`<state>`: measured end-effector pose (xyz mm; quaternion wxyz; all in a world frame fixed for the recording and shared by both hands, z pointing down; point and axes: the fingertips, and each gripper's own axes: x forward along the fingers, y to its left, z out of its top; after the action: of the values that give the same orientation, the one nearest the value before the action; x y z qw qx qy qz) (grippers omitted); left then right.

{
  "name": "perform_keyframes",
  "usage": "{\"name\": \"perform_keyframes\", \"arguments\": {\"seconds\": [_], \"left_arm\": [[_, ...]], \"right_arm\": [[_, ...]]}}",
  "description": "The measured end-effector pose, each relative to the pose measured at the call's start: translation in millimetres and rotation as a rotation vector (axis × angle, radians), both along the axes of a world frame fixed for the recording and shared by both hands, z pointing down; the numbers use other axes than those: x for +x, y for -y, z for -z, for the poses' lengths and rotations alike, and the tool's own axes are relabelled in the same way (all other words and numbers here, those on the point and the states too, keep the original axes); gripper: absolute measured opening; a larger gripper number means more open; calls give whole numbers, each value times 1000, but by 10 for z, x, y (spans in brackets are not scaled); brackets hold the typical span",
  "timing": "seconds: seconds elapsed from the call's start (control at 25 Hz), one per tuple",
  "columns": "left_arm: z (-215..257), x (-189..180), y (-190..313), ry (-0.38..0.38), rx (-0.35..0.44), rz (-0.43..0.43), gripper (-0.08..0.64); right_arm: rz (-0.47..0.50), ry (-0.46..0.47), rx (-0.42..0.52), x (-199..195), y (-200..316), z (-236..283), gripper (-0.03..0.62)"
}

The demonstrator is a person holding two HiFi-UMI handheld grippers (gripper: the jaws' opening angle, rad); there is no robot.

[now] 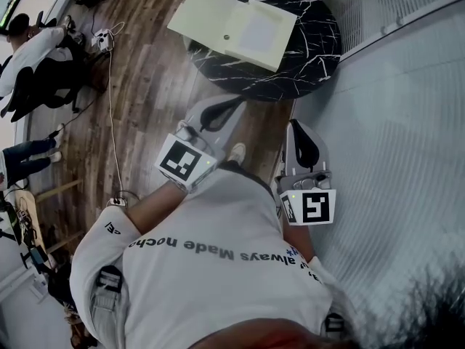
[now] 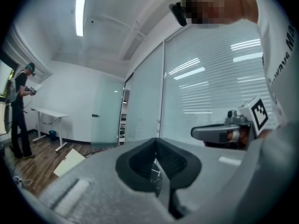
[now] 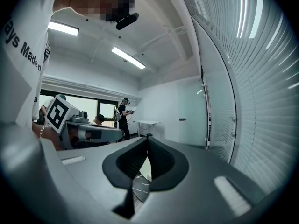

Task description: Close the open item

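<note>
A cream box (image 1: 232,24) lies with its lid flung open on a round black marble table (image 1: 305,57) ahead of me. Both grippers hang short of the table, held close to the person's body. My left gripper (image 1: 231,105) points at the table's near edge with its jaws shut and nothing between them. My right gripper (image 1: 299,128) is to its right, jaws also shut and empty. In the left gripper view the gripper (image 2: 156,141) stays well back from the box (image 2: 70,161), which shows low at the left. In the right gripper view a strip of the table (image 3: 139,185) shows under the closed jaws.
Wooden floor with a cable (image 1: 110,107) runs along the left. People (image 1: 29,57) sit and stand at the far left. A glass wall with blinds (image 1: 407,122) lines the right side. Further back in the room a person (image 2: 18,111) stands by a white desk (image 2: 49,113).
</note>
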<state>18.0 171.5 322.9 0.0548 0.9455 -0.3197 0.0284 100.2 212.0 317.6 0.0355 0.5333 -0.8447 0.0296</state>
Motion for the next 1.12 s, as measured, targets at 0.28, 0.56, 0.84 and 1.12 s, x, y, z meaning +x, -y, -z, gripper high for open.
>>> {"name": "perform_keyframes", "arguments": {"seconds": [0.28,0.56,0.84,1.12], "left_arm": [[-80,-15,207,3,-7,32,3],[-142,-62,555,3,-17,29,3],[-241,-204,1198,1,-39,41,3],[-335,-505,2040,-10,-78,41,3]], "right_arm": [[28,4,-13,5,215,-55,2],[29,-3,-21,-45,571,-87,2],[30,-9,-41,-150,1225,-190,2],[32,-26,-60,-446,2104,-245,2]]}}
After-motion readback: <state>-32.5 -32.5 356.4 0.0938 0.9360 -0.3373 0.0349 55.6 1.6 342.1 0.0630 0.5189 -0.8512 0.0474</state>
